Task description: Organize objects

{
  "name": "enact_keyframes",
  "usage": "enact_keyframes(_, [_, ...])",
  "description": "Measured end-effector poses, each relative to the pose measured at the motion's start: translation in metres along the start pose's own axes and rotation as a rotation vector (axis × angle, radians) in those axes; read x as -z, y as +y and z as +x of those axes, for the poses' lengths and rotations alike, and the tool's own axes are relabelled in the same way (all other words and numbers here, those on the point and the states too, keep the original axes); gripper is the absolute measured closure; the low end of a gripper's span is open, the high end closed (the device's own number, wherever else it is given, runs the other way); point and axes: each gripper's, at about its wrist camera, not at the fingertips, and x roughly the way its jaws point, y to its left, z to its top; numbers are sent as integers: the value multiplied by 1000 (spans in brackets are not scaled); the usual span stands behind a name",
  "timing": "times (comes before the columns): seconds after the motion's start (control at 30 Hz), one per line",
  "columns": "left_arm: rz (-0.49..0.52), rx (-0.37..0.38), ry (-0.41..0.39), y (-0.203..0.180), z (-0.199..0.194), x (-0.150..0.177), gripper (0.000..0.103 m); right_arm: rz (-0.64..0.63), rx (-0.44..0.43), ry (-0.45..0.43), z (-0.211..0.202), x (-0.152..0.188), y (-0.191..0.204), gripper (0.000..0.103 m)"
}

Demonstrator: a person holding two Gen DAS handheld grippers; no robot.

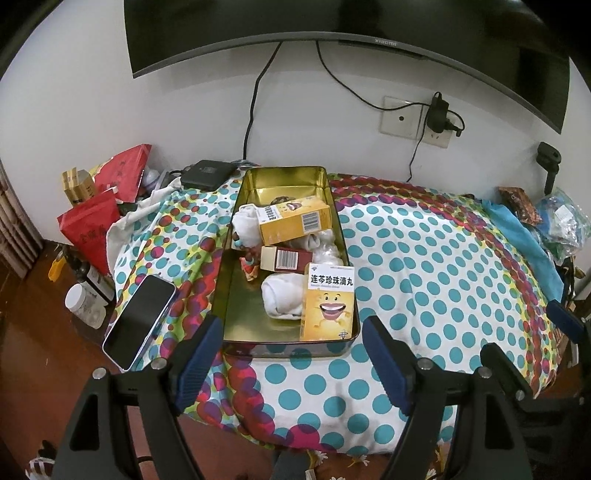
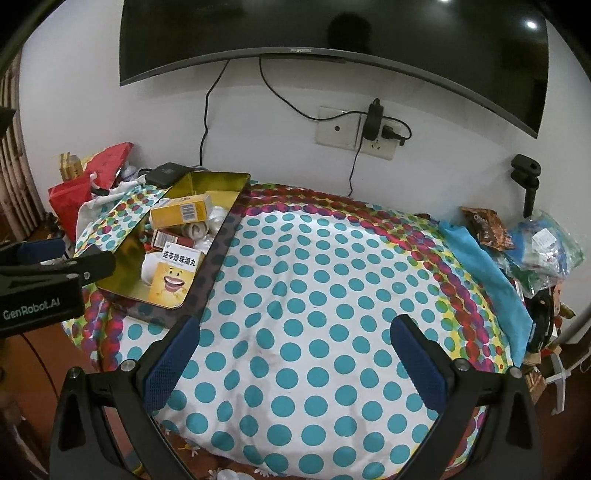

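Gold tin (image 1: 236,266): one, open and rectangular, lying on the left part of the spotted cloth, its long side running near to far.
Yellow boxes: two in the tin; one (image 1: 327,304) is standing upright in the near right corner with a smiling cartoon face showing, the other (image 1: 295,221) is lying across the far half with its barcode up.
Red box (image 1: 284,258): one, lying between the two yellow boxes, barcode facing up.
White rolled bundles: at least three in the tin, one (image 1: 282,297) sitting just left of the upright box; the rest are partly hidden under the boxes.
Phone (image 1: 142,319): one, lying screen-up on the cloth just left of the tin.
Left tool (image 1: 291,358): spread wide, nothing between its blue pads, hovering over the near end of the tin.
Right tool (image 2: 293,354): spread wide with nothing in it, hanging over bare cloth right of the tin.
Bench (image 2: 314,295): wearing a white cloth with teal dots and a red, multicoloured border.
Left clutter: red bags (image 1: 92,225) and bottles (image 1: 86,299) crowding the far left floor.
Right clutter: a blue cloth (image 2: 487,273) and plastic packets (image 2: 546,243) piling at the right edge.
Room: a white wall is carrying a dark screen (image 2: 332,33) and a socket plate (image 2: 354,133) with a plugged-in adapter.
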Motion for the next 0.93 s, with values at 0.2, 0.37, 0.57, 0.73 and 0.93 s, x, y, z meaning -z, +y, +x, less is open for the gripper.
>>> enact_keyframes(0.2, [12, 20, 12, -1, 4, 1, 20, -5, -3, 12, 4, 1, 2, 0])
enact_keyframes(0.37, [13, 19, 15, -3, 5, 0, 20, -1, -2, 14, 4, 1, 2, 0])
enact_keyframes(0.57, [46, 8, -9, -7, 4, 1, 20, -3, -12, 24, 8, 3, 4, 0])
enact_keyframes(0.73, [40, 34, -2, -4, 7, 1, 20, -10, -14, 30, 12, 3, 7, 0])
enact_keyframes(0.93, [20, 56, 23, -2, 11, 1, 20, -9, -13, 32, 13, 3, 6, 0])
